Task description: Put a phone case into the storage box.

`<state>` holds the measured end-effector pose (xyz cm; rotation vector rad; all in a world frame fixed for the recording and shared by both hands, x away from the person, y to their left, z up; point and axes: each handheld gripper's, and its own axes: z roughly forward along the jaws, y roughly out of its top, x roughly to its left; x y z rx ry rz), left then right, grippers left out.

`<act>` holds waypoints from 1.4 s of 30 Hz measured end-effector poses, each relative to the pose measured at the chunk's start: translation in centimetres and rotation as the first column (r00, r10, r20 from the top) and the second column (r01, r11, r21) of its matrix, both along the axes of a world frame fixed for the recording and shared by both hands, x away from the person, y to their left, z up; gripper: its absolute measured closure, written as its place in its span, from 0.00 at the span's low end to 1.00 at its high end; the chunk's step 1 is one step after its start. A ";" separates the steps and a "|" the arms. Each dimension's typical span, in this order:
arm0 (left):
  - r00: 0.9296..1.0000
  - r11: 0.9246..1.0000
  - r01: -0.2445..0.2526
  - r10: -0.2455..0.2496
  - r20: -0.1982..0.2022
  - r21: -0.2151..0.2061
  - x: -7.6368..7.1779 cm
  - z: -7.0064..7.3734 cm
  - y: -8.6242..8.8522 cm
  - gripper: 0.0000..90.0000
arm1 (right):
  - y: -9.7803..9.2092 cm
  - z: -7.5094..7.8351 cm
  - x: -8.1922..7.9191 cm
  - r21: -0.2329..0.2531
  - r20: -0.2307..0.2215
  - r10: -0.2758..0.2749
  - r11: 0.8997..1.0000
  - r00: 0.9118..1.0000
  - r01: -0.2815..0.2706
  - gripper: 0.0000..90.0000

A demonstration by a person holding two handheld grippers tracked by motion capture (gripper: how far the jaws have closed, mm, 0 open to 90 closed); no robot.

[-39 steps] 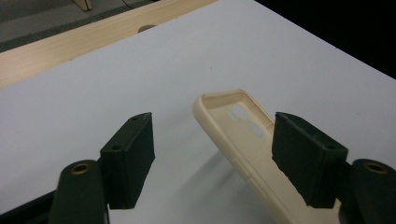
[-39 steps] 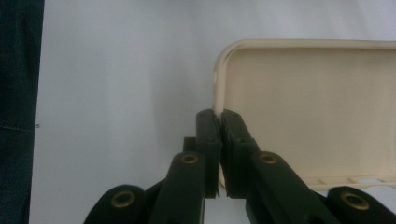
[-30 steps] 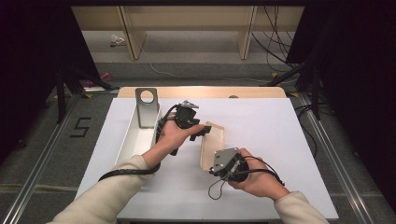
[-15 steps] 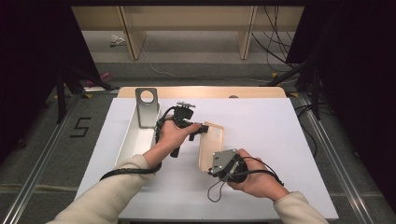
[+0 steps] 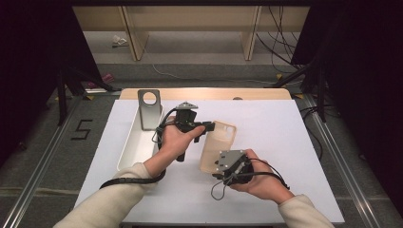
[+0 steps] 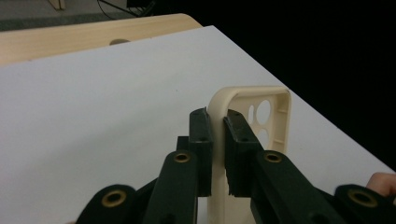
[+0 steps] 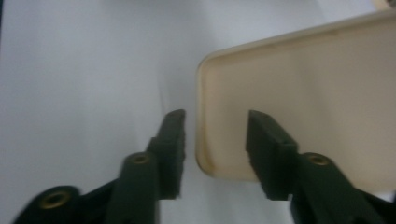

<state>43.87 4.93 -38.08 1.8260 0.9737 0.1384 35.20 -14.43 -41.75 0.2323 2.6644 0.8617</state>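
While left gripper (image 6: 215, 140) pinches the phone case (image 5: 217, 145) side wall:
case: over white table (image 5: 294, 142), long axis running away from person
right gripper (image 7: 215, 140): jaws spread, straddling near corner edge
nearer hand: right

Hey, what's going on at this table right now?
A person is working a cream phone case with two hand-held grippers over a white table. The left gripper is clamped on the case's side wall near the camera cutout. The right gripper has its jaws open around the case's opposite corner, not yet closed. A white tray with a metal bracket sits to the left.
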 end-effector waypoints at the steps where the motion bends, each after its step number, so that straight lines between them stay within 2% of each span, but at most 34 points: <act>1: 1.000 1.000 -0.001 0.001 0.023 0.015 -0.1 0.0 0.2 0.92 | -0.1 0.0 0.1 0.011 0.003 -0.013 1.000 1.000 0.013 0.54; 3: 0.999 1.000 -0.013 0.012 0.052 0.024 -0.3 0.0 0.6 0.92 | -0.5 0.1 0.3 0.037 0.000 -0.060 0.997 0.998 0.060 0.46; 7: 0.994 0.999 -0.034 0.031 0.109 0.030 -0.7 0.0 1.5 0.91 | -0.9 0.1 0.6 0.072 -0.012 -0.093 0.993 0.996 0.093 0.35; 13: 0.988 0.999 -0.049 0.047 0.145 0.014 -1.4 0.1 2.6 0.91 | -1.4 0.1 0.8 0.135 -0.013 -0.134 0.982 0.991 0.135 0.25; 16: 0.986 0.999 -0.052 0.051 0.160 0.003 -1.8 0.1 3.1 0.91 | -1.8 0.1 0.8 0.164 -0.017 -0.143 0.976 0.990 0.143 0.23; 23: 0.980 0.997 -0.071 0.072 0.187 -0.011 -2.4 0.1 4.4 0.91 | -2.7 0.1 0.8 0.216 -0.059 -0.168 0.960 0.984 0.177 0.22; 32: 0.977 0.996 -0.078 0.084 0.196 -0.037 -3.2 0.2 5.4 0.92 | -3.9 0.0 1.1 0.255 -0.088 -0.207 0.941 0.974 0.223 0.21; 36: 0.972 0.996 -0.081 0.088 0.219 -0.040 -3.4 0.8 5.8 0.91 | -4.6 0.0 1.2 0.271 -0.093 -0.229 0.931 0.969 0.246 0.20; 42: 0.968 0.996 -0.081 0.089 0.236 -0.045 -3.6 1.4 6.2 0.92 | -5.5 0.1 1.1 0.277 -0.092 -0.254 0.922 0.963 0.270 0.20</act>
